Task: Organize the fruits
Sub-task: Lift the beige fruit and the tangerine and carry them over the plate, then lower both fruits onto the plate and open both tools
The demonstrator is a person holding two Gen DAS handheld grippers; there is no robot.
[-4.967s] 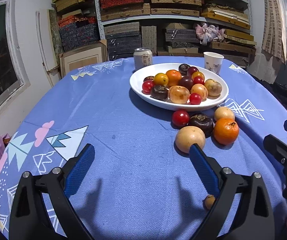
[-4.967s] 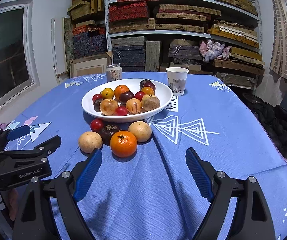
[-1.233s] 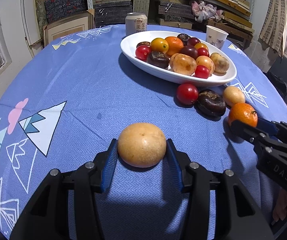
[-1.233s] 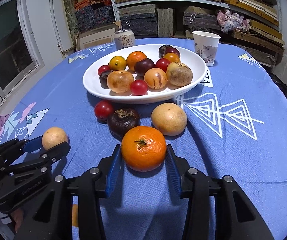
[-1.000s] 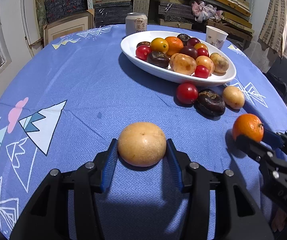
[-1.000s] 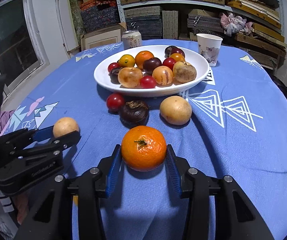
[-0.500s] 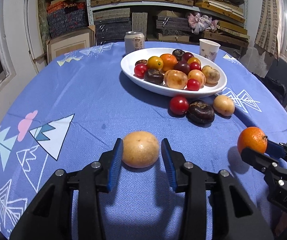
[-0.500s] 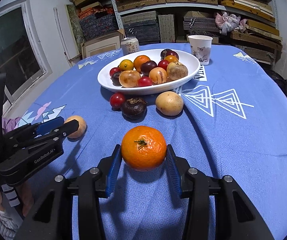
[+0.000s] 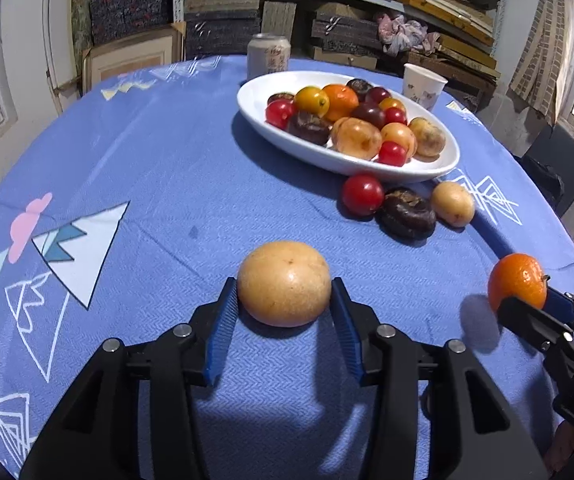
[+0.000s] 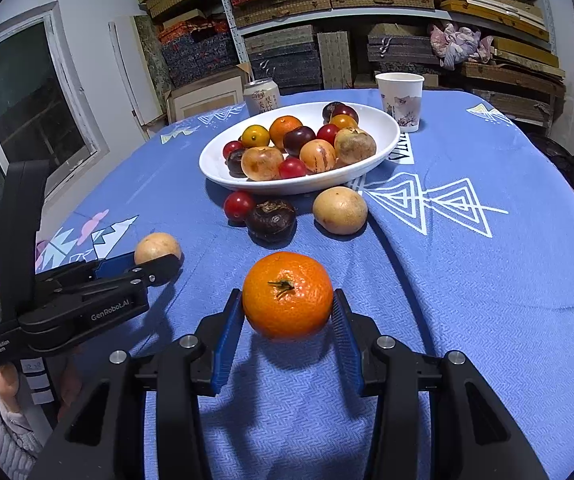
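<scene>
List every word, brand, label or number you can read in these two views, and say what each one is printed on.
"GenRobot.AI": side of the left tongs, seen from the right wrist.
"Data Acquisition System": rear end of that same body.
"DA": partial letters on the right tongs, rest cut off.
Drink can: characters, too blurred to read.
Tablecloth beside the white bowl: dark lettering, foreshortened, unreadable.
Paper cup: a picture, no legible text.

black hand-held gripper (image 10: 287,312), blue pads (image 10: 225,330) (silver screws)
</scene>
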